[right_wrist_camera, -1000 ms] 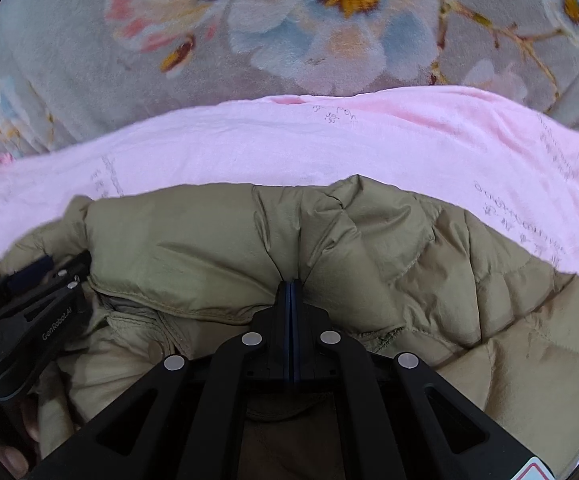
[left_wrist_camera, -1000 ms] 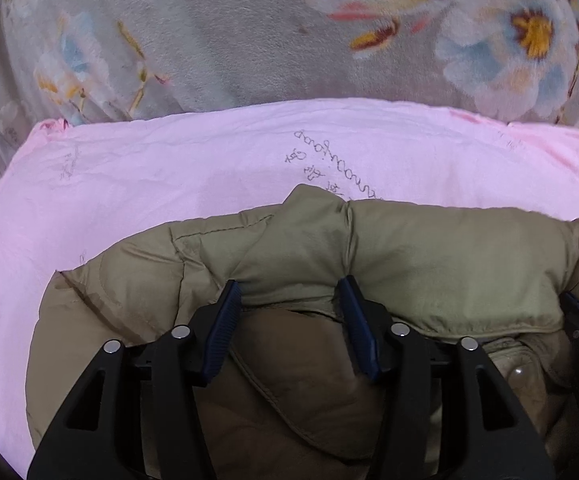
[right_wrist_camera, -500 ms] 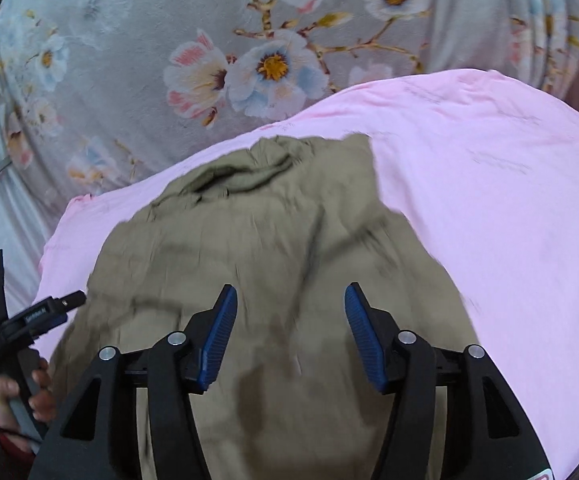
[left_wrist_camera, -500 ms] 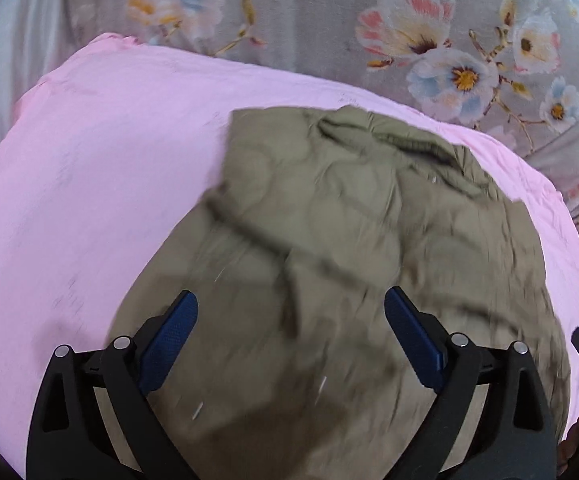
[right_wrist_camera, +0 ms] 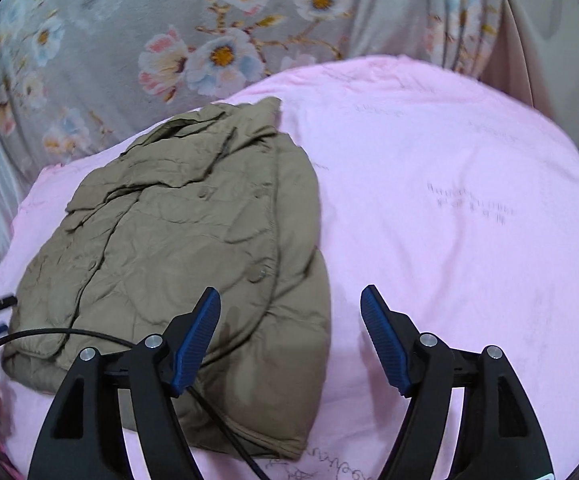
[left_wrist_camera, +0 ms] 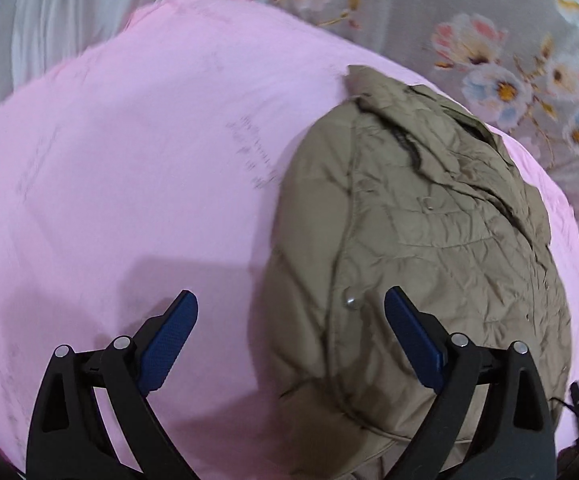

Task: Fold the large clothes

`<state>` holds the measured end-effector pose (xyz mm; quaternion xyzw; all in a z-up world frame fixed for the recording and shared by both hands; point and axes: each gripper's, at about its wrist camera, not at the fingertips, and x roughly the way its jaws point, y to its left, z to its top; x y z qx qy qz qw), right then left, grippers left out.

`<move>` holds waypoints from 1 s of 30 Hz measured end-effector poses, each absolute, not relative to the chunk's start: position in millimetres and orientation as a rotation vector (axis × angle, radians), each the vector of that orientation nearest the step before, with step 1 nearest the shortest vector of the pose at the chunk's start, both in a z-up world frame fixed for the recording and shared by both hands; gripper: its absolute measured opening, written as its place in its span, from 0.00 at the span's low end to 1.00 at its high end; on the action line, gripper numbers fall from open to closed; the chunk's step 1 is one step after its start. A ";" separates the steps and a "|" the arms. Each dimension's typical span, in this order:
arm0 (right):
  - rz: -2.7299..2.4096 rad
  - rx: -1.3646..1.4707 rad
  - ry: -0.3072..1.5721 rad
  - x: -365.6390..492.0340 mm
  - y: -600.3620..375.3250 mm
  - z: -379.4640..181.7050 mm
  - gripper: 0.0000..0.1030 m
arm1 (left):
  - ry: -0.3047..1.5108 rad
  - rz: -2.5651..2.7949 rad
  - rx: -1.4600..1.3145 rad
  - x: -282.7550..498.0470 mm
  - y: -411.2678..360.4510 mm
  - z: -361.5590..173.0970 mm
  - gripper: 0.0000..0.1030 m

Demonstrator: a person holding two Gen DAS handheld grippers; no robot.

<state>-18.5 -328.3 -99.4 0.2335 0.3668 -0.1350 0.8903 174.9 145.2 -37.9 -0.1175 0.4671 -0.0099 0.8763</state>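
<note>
Had two grippers, pretty much twins. Left gripper (left_wrist_camera: pixel 291 312): matte black plastic arms with triangular cutouts, silver screws at the pivots, blue textured pads (left_wrist_camera: pixel 167 348). Right gripper (right_wrist_camera: pixel 290 306): same black frame and silver screws, blue ribbed pads (right_wrist_camera: pixel 381 340), plus a thin black cable (right_wrist_camera: pixel 69 334) looping across and a bit of white sticker at the bottom edge.

Sheet print (right_wrist_camera: pixel 471 202) blurred; jacket (left_wrist_camera: pixel 421 260) btm cropped.
</note>
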 end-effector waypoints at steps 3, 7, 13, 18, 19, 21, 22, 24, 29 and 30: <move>-0.208 0.612 0.827 -13.8 -334.6 -115.8 0.67 | 1.013 -0.040 -0.308 177.7 152.7 -45.6 0.89; -0.100 0.658 0.856 -9.5 -327.5 -117.6 0.32 | 1.072 -0.164 -0.331 174.2 137.5 -45.3 0.76; 0.048 0.545 0.819 -27.3 -317.8 -68.2 0.06 | 1.069 -0.311 -0.280 154.8 120.0 -16.4 0.10; 0.224 0.258 0.723 -103.9 -289.4 1.3 0.06 | 0.949 -0.438 -0.217 90.1 142.2 47.8 0.07; 0.261 0.213 0.692 -129.3 -283.5 15.5 0.06 | 0.916 -0.464 -0.200 71.0 147.5 60.9 0.07; 0.300 0.185 0.645 -173.0 -277.0 37.8 0.06 | 0.849 -0.522 -0.182 28.8 157.5 86.8 0.07; 0.305 0.190 0.629 -189.2 -275.8 45.1 0.06 | 0.820 -0.541 -0.181 9.4 161.6 97.7 0.07; 0.305 0.202 0.591 -213.6 -273.4 57.6 0.06 | 0.773 -0.566 -0.184 -16.8 165.1 115.9 0.07; 0.257 0.330 0.454 -212.5 -291.9 84.7 0.06 | 0.618 -0.580 -0.154 -38.4 148.4 161.2 0.08; 0.255 0.378 0.427 -202.3 -301.2 88.9 0.06 | 0.588 -0.565 -0.149 -30.6 142.9 168.9 0.08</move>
